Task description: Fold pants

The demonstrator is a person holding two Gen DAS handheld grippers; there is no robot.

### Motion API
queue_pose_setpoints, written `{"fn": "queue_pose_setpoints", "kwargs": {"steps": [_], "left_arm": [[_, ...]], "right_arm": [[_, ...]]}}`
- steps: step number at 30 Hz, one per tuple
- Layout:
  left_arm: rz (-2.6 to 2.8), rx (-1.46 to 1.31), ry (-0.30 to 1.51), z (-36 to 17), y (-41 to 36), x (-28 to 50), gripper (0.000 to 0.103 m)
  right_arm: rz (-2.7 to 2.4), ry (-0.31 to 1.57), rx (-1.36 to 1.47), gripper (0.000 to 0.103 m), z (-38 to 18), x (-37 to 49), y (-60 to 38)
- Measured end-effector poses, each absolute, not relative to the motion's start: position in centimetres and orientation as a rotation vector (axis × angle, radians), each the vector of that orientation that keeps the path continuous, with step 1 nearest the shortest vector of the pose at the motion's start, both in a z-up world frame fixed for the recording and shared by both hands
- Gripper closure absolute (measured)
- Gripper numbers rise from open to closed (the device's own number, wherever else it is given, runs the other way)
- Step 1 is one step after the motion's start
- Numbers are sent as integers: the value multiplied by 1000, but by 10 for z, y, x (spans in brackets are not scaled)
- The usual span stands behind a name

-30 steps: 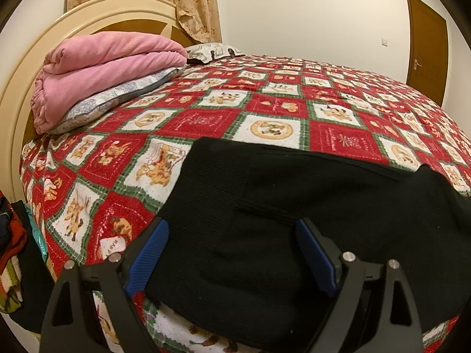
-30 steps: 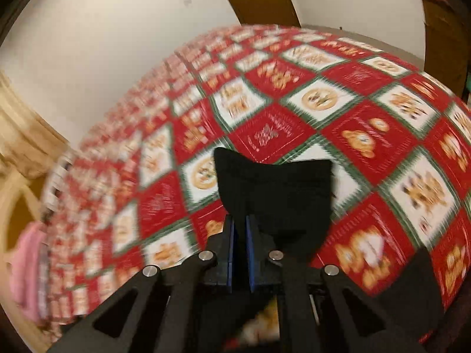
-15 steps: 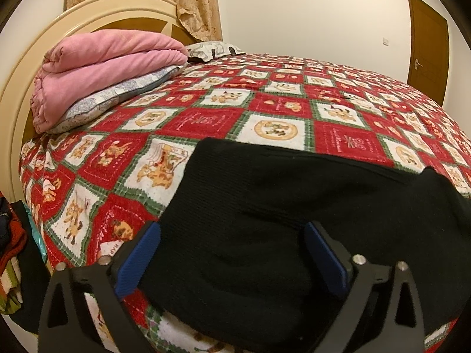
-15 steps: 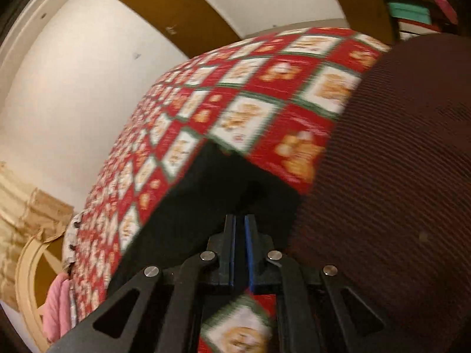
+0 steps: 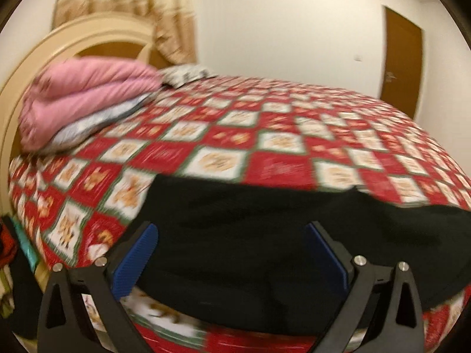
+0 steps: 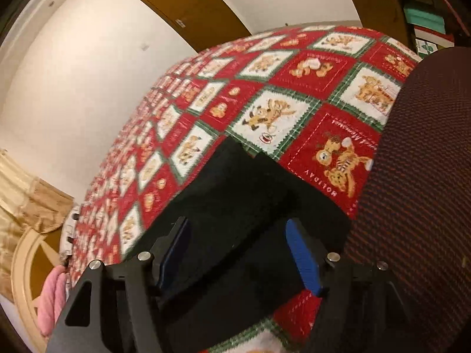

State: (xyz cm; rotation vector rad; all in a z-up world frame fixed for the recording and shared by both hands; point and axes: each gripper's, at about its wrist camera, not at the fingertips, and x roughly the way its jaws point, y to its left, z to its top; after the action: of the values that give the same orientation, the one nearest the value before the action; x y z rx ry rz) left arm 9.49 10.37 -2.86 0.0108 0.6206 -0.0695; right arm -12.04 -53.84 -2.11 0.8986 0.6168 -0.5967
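A: Our right hand-held gripper, clenched on the black pants a second ago, is opening; the cloth lies loose between its pads.

B: Left hand-held gripper released too. Pants rest folded at the bed edge.

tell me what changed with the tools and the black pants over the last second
The right tool, earlier pinched shut on a corner of the black pants, carried it across and is now opening, the cloth lying loose between its pads. The left tool widened a little and pulled back slightly. The pink blanket and quilt stayed put.
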Motion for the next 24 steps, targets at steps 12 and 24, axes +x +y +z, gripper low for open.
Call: {"fn": "queue_pose_setpoints", "kwargs": {"steps": [12, 24], "left_arm": [[-210, 40, 705, -36, 47, 82, 1], [-205, -6, 730, -35, 46, 80, 1]], "right_arm": [[-687, 691, 748, 93, -24, -89, -541], [-589, 702, 630, 94, 13, -141, -519]]}}
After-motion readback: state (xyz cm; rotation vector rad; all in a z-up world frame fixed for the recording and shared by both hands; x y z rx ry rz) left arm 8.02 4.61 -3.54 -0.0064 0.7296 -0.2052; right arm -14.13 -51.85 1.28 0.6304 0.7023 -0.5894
